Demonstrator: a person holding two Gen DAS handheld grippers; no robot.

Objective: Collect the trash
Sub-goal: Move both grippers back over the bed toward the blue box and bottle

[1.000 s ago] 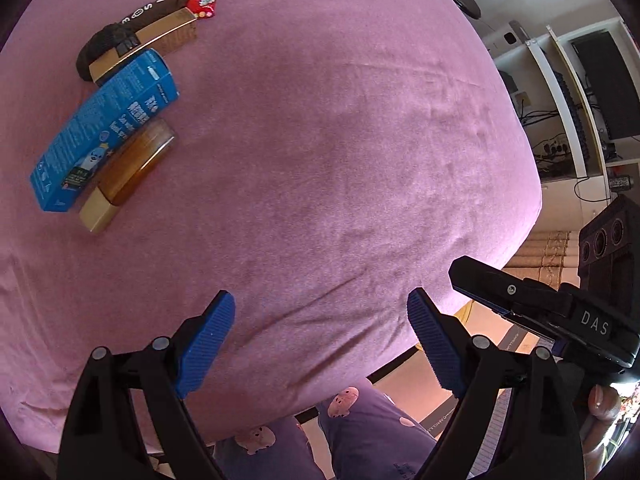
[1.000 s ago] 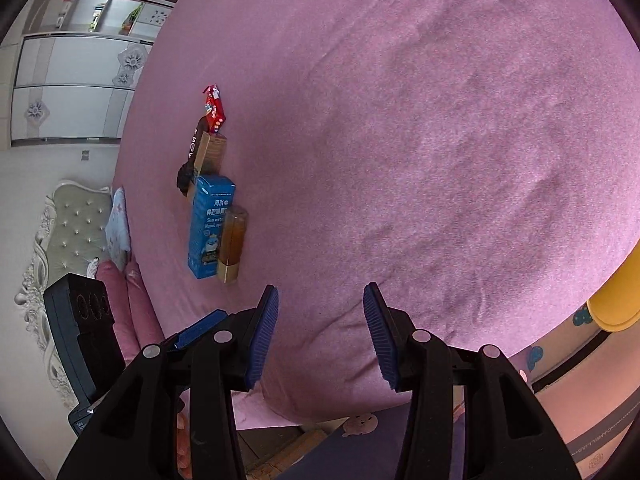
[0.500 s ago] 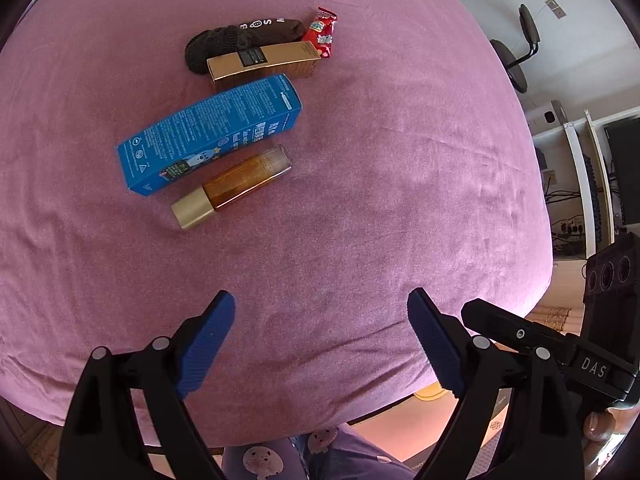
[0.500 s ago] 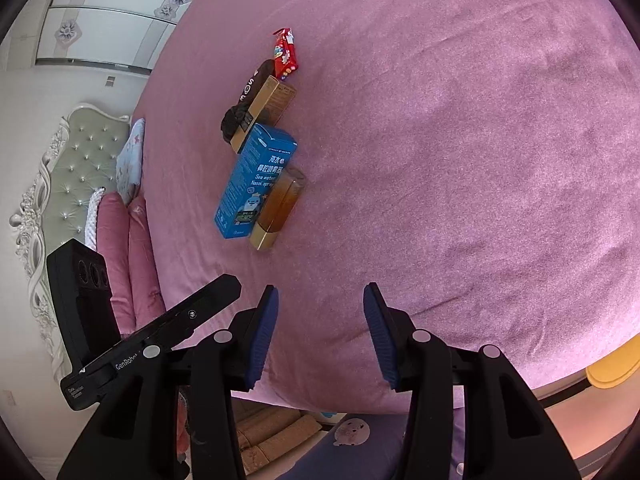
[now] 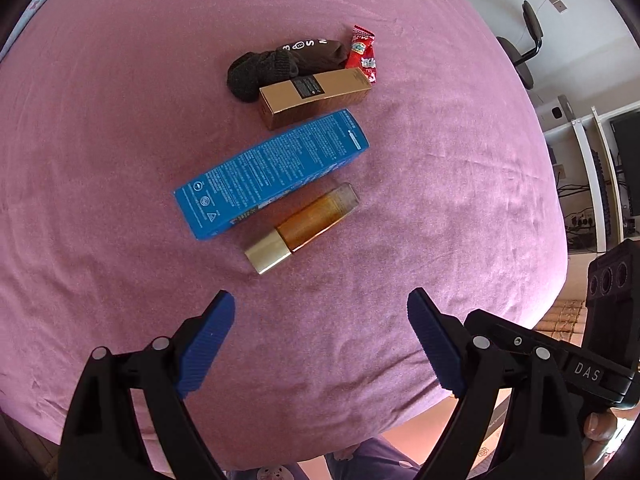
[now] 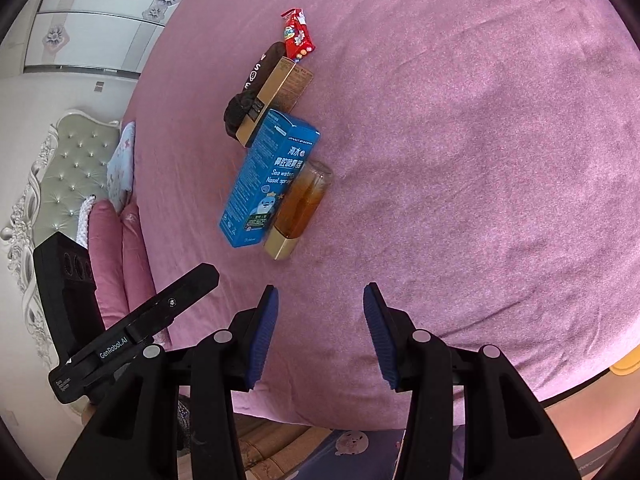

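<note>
On a pink bedspread (image 5: 440,160) lie a blue box (image 5: 272,174), an amber bottle with a gold cap (image 5: 304,226), a gold box (image 5: 314,98), a dark sock (image 5: 280,66) and a red snack wrapper (image 5: 362,52). They also show in the right wrist view: blue box (image 6: 270,178), bottle (image 6: 300,210), gold box (image 6: 276,98), sock (image 6: 250,92), wrapper (image 6: 298,36). My left gripper (image 5: 320,340) is open and empty, just short of the bottle. My right gripper (image 6: 320,332) is open and empty, also near the bottle's cap.
The bed's near edge (image 5: 360,432) runs under both grippers. Pink pillows (image 6: 120,260) and a tufted headboard (image 6: 64,176) lie at the left in the right wrist view. A desk with shelves (image 5: 592,168) and an office chair (image 5: 524,52) stand beyond the bed.
Both grippers have swung toward the row of items, which now sits nearer and more central in both views. Neither gripper's opening has changed.
</note>
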